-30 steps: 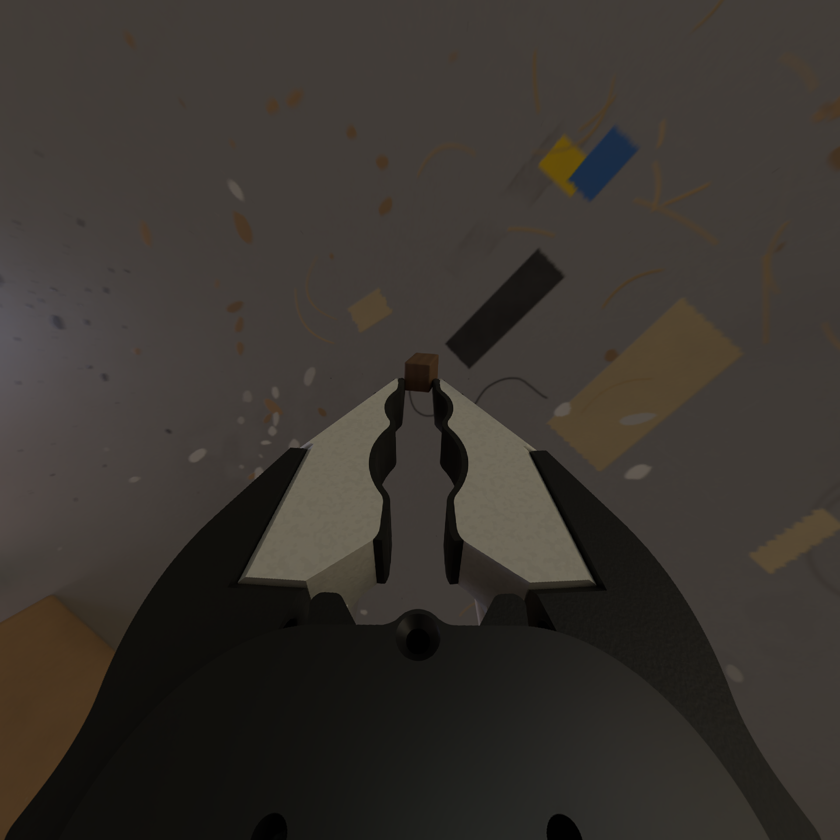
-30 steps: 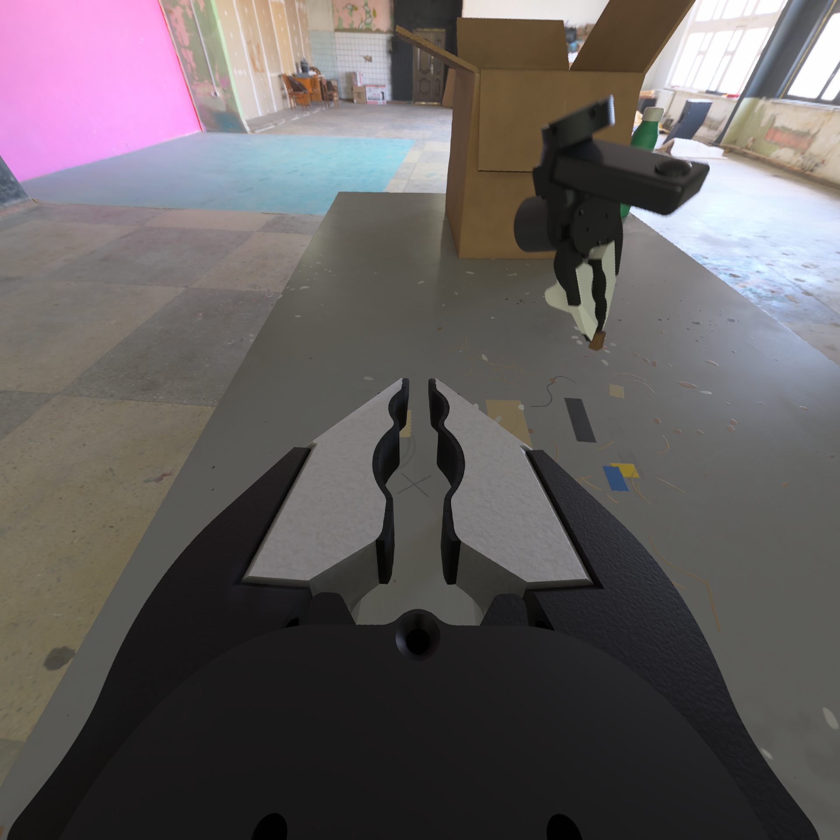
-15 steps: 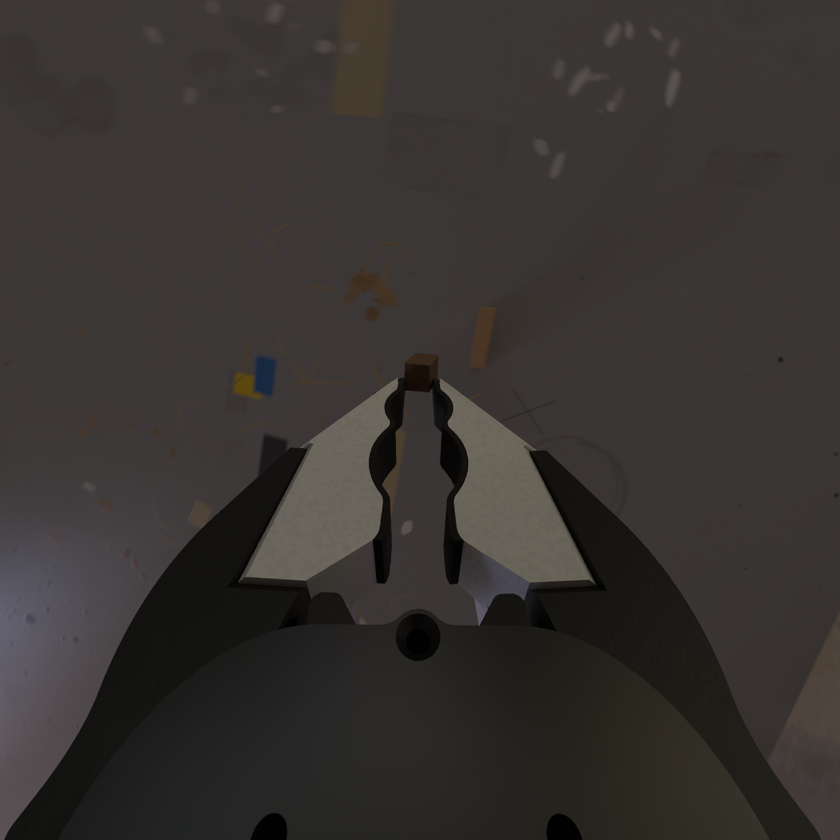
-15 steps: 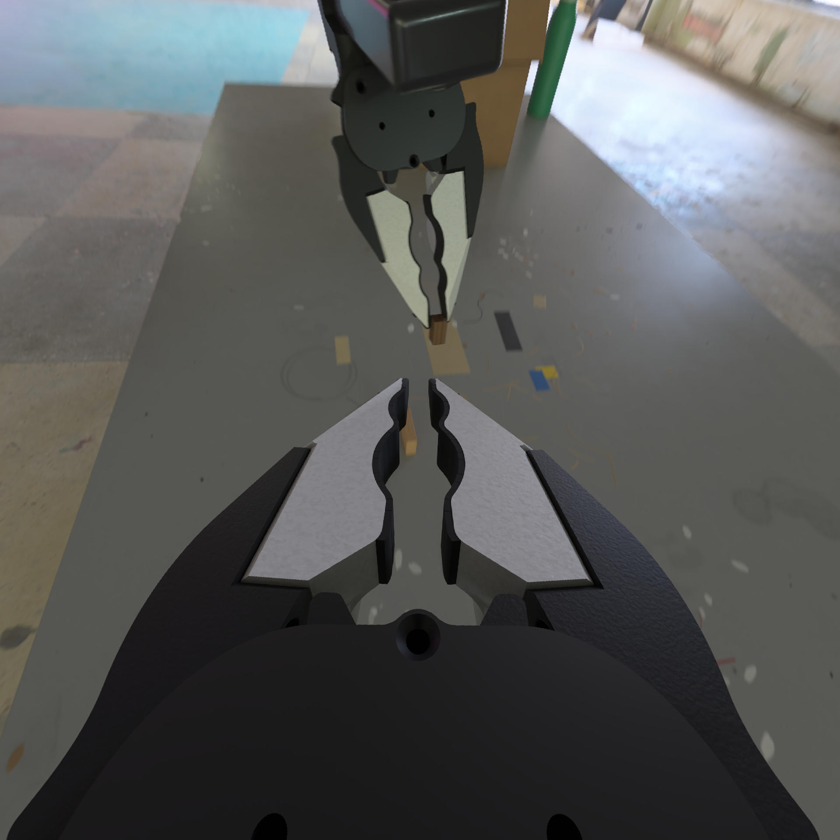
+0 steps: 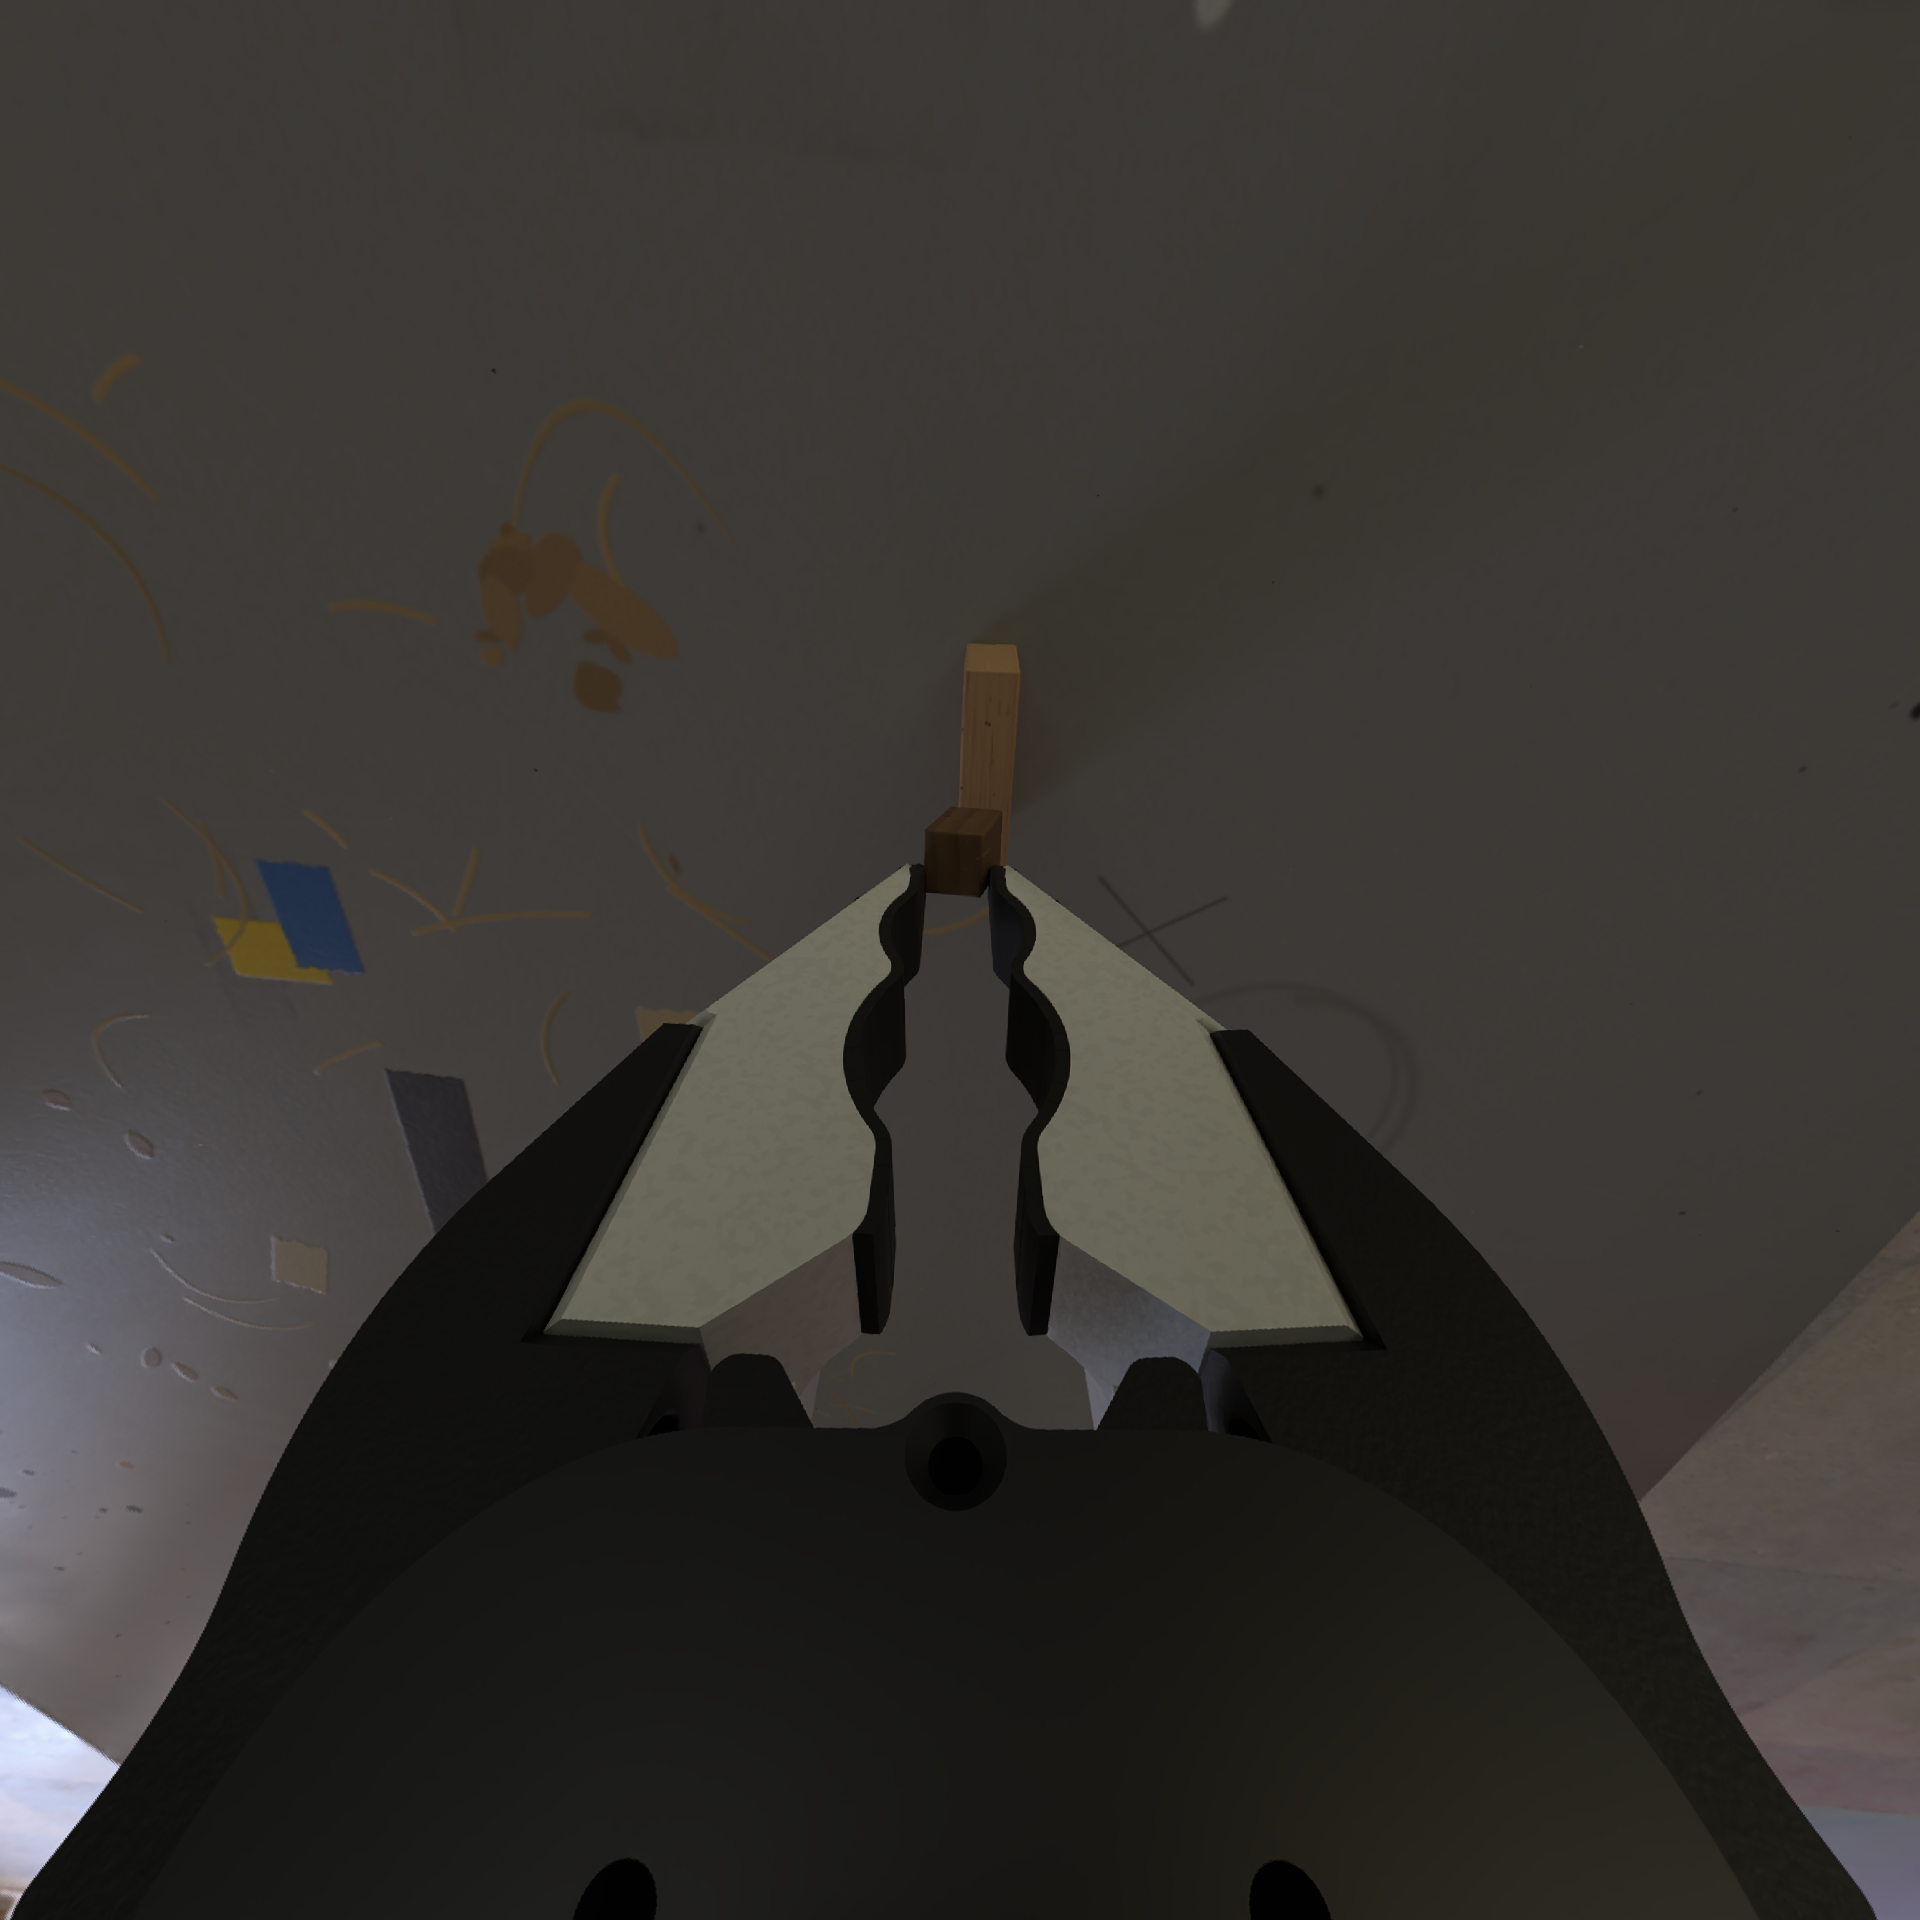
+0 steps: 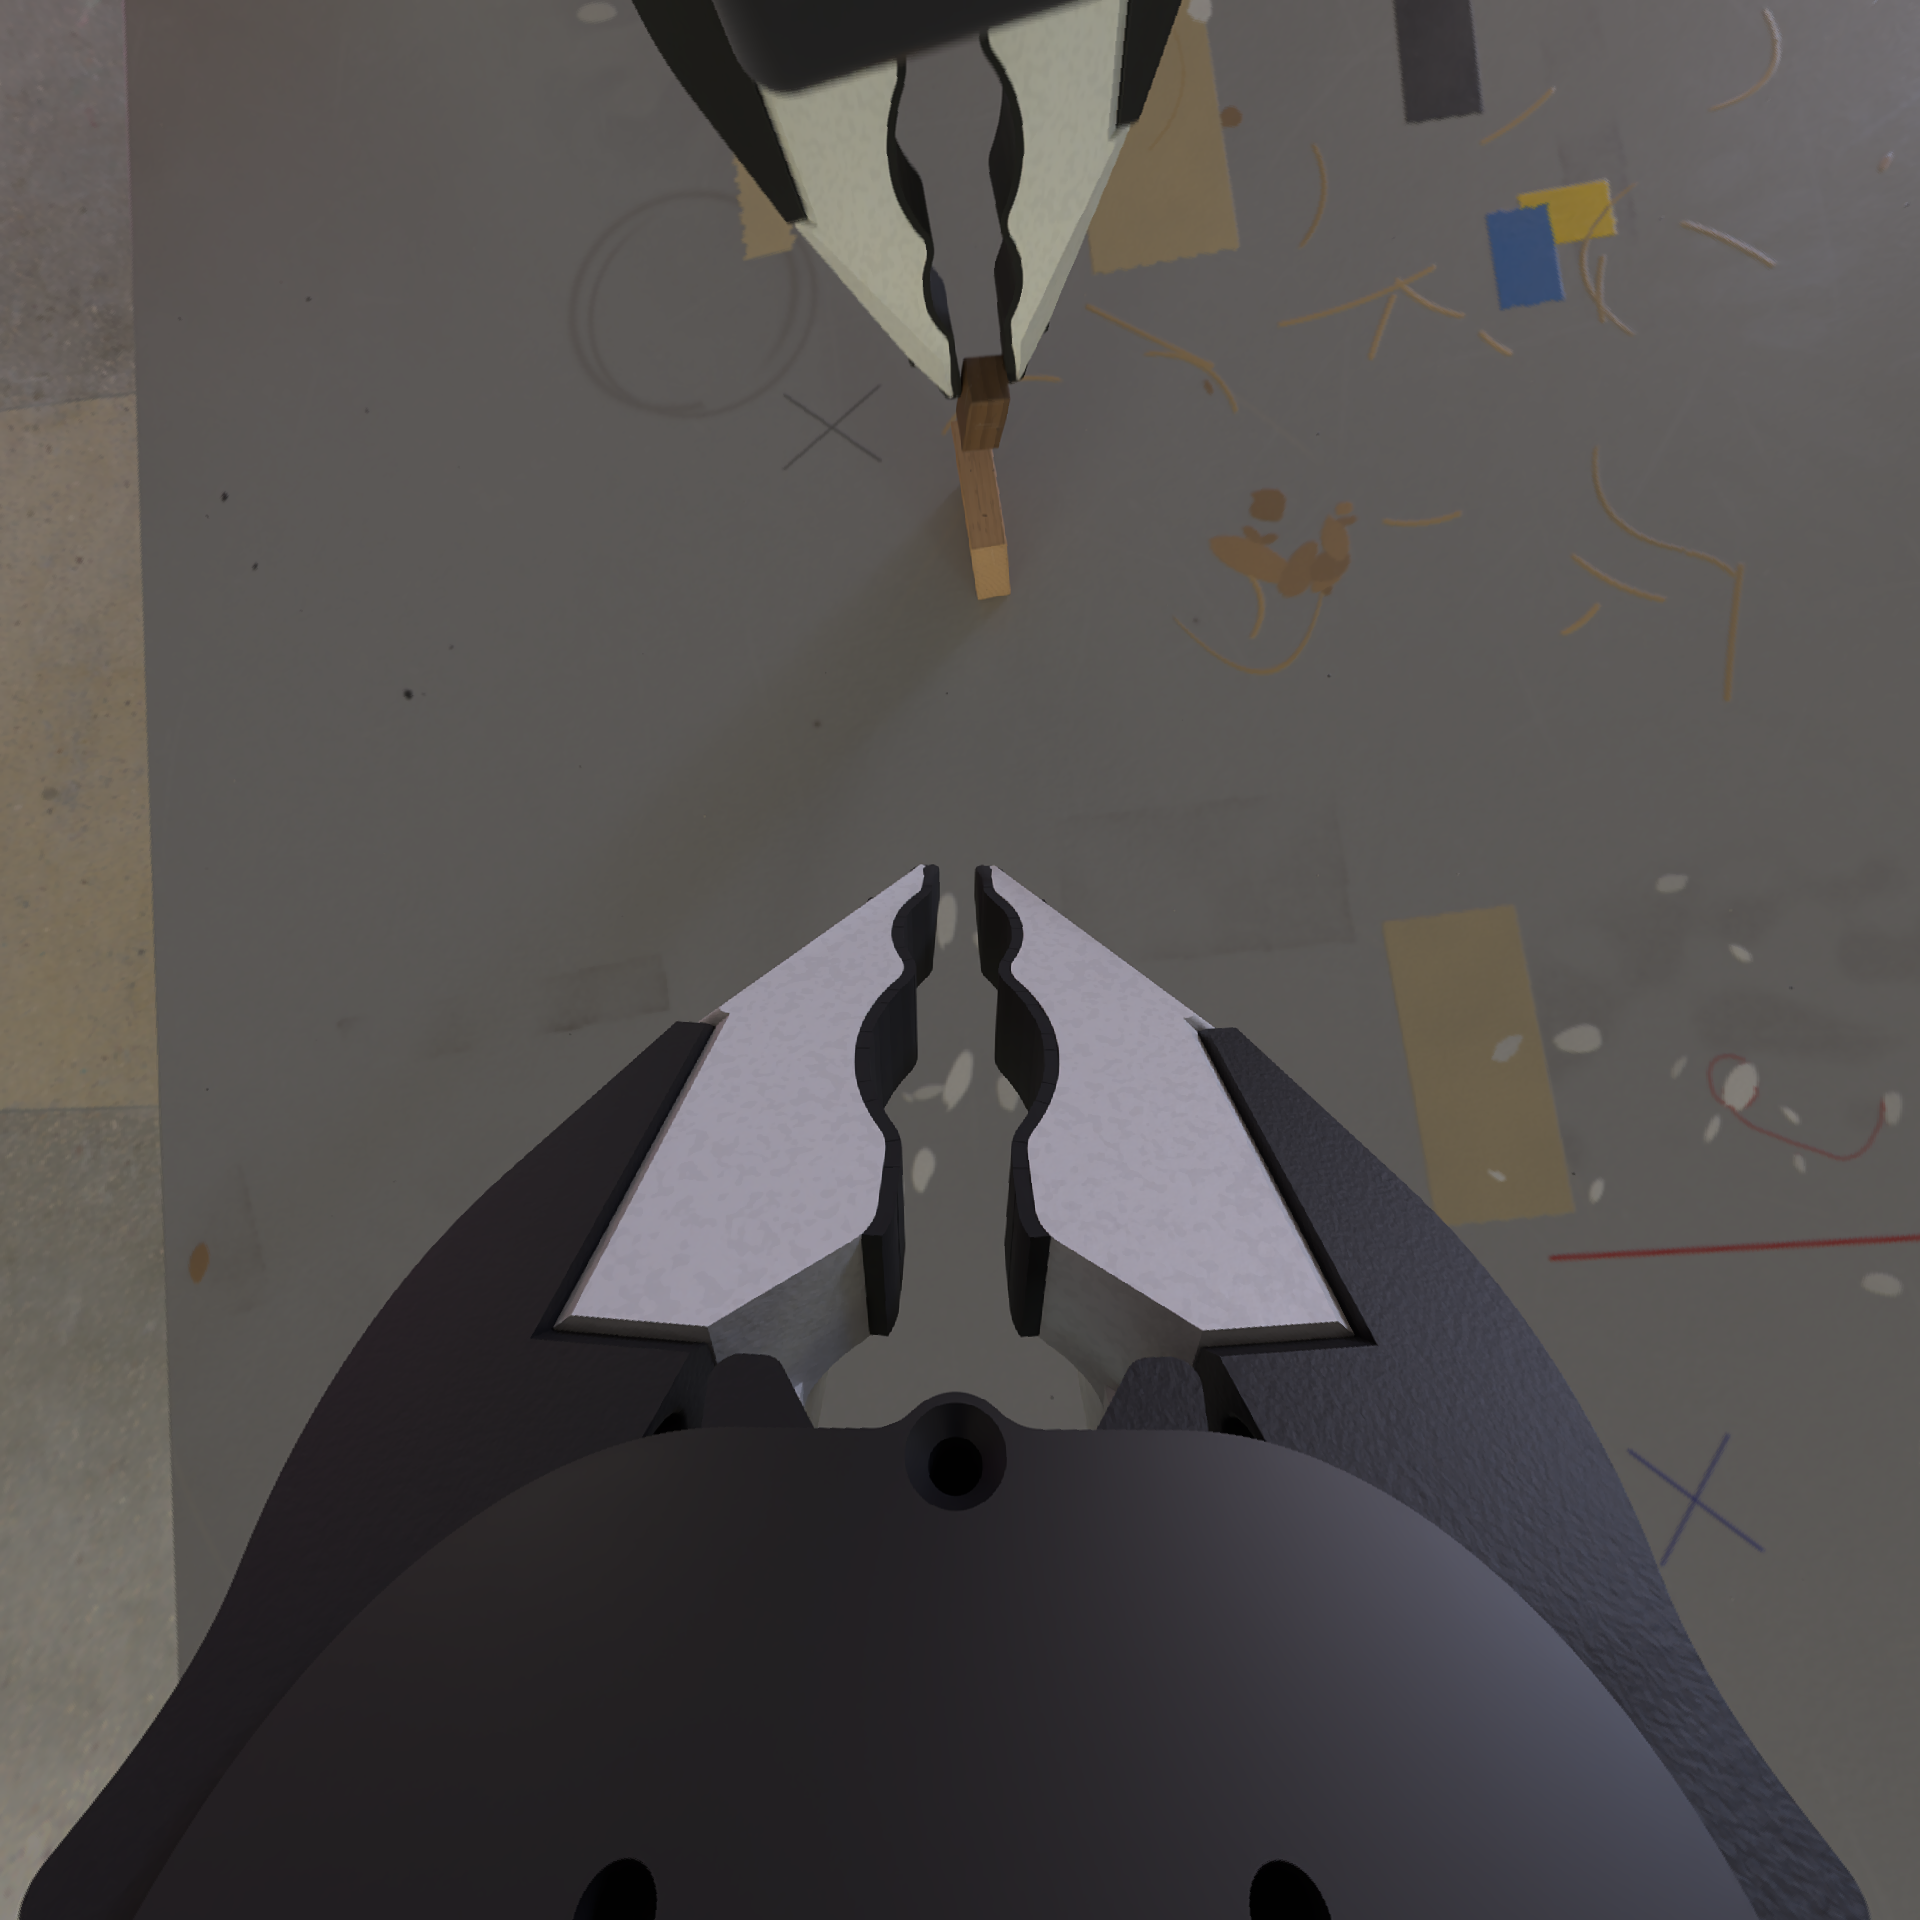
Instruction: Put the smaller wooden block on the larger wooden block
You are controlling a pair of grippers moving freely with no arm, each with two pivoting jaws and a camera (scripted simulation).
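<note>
My left gripper is shut on the smaller wooden block, a dark brown cube pinched at its fingertips. Just beyond it the larger wooden block, a pale elongated bar, lies on the grey table. In the right wrist view the left gripper comes down from the top, holding the small block over the far end of the pale bar; I cannot tell whether they touch. My right gripper is nearly closed and empty, hanging above the table nearer than the bar.
The table top carries flat marks: a blue and yellow patch, tan rectangles, a dark strip, orange stains and a drawn circle. The table's left edge and floor run down the left side.
My left gripper has moved with the small block until the pale bar lies right in front of it. My right gripper has tilted down and risen, now looking nearly straight at the table.
</note>
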